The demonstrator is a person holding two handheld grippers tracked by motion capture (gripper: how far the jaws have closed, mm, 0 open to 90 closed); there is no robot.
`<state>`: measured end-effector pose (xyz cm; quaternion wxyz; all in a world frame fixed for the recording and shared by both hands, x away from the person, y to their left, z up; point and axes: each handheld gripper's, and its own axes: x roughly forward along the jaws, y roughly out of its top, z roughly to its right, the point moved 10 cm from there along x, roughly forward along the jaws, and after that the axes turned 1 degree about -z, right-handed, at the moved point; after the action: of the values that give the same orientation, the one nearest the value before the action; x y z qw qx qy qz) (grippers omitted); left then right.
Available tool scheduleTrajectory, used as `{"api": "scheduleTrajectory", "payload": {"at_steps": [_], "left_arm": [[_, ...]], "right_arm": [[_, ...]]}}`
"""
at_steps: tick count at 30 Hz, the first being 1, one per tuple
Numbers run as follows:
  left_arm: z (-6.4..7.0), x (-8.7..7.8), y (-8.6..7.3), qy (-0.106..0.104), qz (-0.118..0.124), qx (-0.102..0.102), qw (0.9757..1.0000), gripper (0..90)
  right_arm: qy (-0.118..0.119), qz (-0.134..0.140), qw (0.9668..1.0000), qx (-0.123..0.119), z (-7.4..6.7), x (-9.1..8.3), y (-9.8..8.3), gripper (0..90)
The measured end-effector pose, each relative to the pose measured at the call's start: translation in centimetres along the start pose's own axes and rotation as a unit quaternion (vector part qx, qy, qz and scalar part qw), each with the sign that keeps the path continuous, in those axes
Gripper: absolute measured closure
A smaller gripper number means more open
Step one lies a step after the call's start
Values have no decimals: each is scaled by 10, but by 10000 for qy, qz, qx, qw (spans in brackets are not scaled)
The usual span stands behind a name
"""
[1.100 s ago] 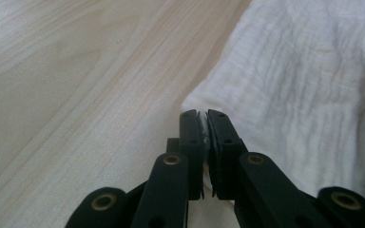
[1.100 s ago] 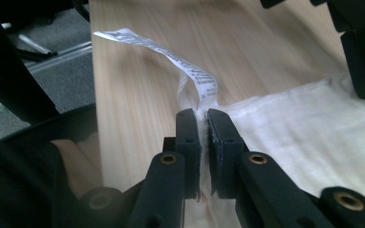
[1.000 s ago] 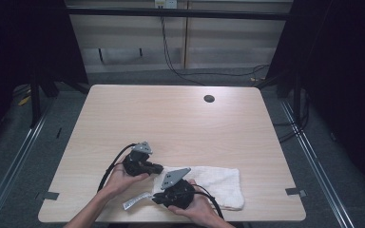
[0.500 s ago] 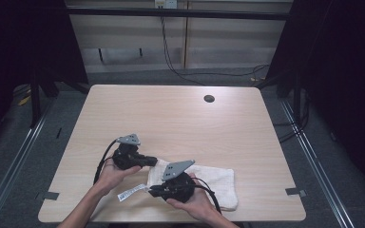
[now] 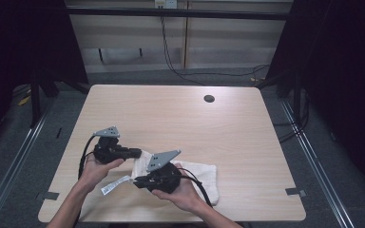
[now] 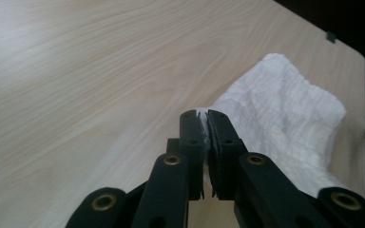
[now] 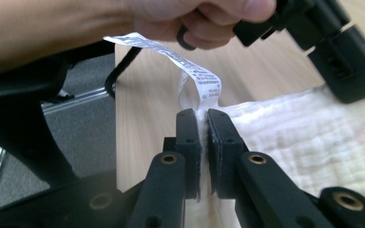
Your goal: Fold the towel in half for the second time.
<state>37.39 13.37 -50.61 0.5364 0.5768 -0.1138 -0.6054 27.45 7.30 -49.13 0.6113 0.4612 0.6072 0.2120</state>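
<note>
A white towel [image 5: 200,174] lies on the wooden table [image 5: 171,118] near its front edge, its left end raised. My left gripper [image 5: 139,153] points right and is shut on the towel's far left corner [image 6: 207,118]; the rest of the towel [image 6: 285,109] slopes down to the table. My right gripper [image 5: 138,182] points left and is shut on the towel's near left corner [image 7: 200,116], right beside its white care label [image 7: 197,71]. The label [image 5: 114,185] hangs out to the left. In the right gripper view the other hand [image 7: 195,19] and the left gripper's body [image 7: 335,40] show above the towel [image 7: 309,137].
A round cable hole [image 5: 209,99] sits in the table near its back edge. Black cables trail from both grippers over the front left of the table. Dark frame posts stand at both sides, and a cable hangs behind the table.
Both grippers have risen and shifted left, staying shut on the towel. The towel's left end has come up off the table with them.
</note>
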Motion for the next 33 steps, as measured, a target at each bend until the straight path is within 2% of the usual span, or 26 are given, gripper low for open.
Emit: {"api": "scheduleTrajectory", "payload": {"at_steps": [3,5,7,10,12,15,17,19,21,26,30,33], "left_arm": [[-5,-7,3,57,63,-72,9999,858],[-7,-15,5,94,106,-26,9999,858],[-6,-31,11,125,295,-80,9995,858],[-2,-46,18,177,508,-103,9985,858],[-1,-46,20,171,517,-92,9985,858],[0,-32,19,114,347,-94,9993,858],[5,-24,22,64,254,-9,9997,858],[11,-16,26,14,174,118,9998,858],[18,-9,32,-34,109,238,9997,858],[34,17,45,-232,-13,379,9990,857],[45,44,44,-332,-283,507,9978,857],[50,62,43,-365,-376,475,9975,857]], "right_arm": [[-11,97,10000,-8,2,3,10,839],[9,160,9999,-9,2,4,17,839],[47,243,9997,-19,0,5,24,839],[306,605,9977,93,-7,2,41,839],[341,602,9976,62,-8,3,42,839],[278,504,9983,67,-5,2,35,839],[269,503,9983,134,-3,-4,29,839],[303,623,9972,275,-1,-14,27,839],[241,617,9975,250,0,-22,24,839],[37,522,9983,261,3,-41,12,838],[-152,403,9987,280,7,-52,-5,838],[-292,299,9985,344,10,-57,-19,837]]}}
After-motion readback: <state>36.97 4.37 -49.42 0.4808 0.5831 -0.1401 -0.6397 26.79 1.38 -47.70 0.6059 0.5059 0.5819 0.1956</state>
